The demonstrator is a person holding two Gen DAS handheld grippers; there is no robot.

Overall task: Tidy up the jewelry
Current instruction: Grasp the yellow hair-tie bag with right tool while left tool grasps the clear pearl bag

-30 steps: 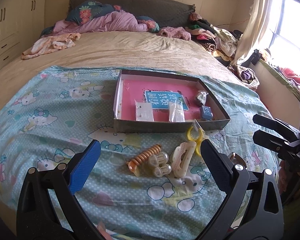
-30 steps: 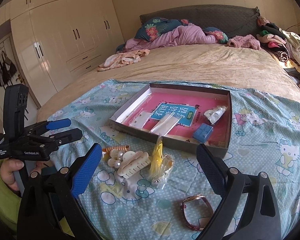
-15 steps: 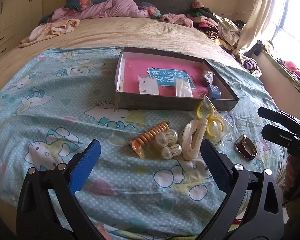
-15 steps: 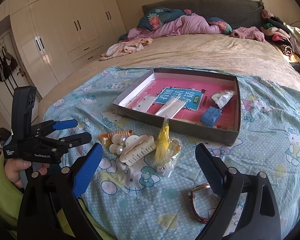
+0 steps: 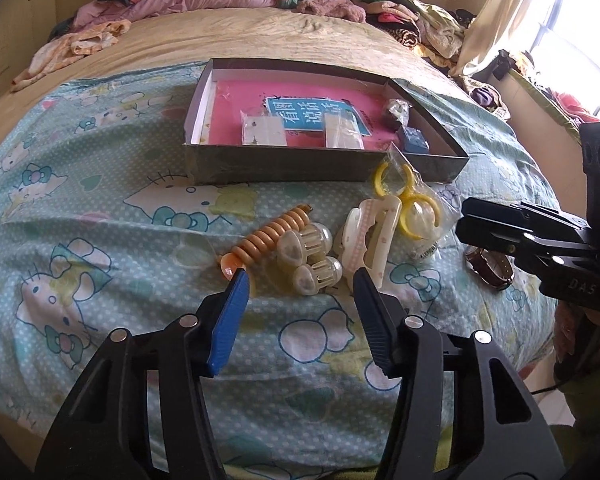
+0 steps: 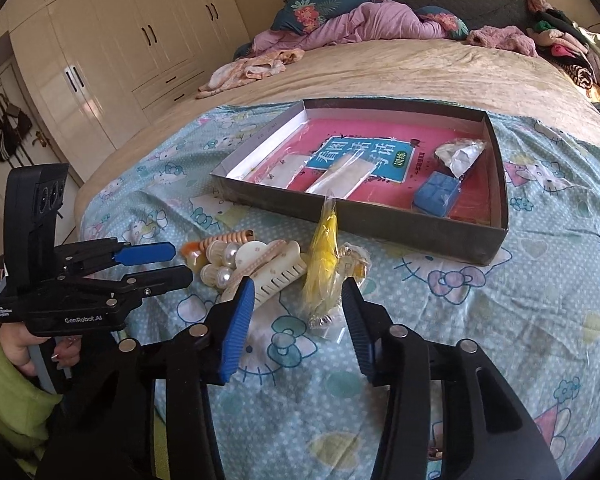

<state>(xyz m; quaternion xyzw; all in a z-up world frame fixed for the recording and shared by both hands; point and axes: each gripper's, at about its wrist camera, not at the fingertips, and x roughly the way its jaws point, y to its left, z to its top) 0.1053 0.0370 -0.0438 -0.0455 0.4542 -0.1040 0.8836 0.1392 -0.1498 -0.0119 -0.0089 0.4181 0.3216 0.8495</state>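
Both tongs [image 5: 298,278] [image 6: 298,286] parted, near box [image 5: 300,168] edge

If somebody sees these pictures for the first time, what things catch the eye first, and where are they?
The shallow box with its bright pink floor lies mid-bed on the cartoon-cat sheet. Just in front of it sits a cluster of hair accessories: an orange spiral clip, a cream claw clip and bagged yellow rings. Both open grippers, left and right, point at that cluster.
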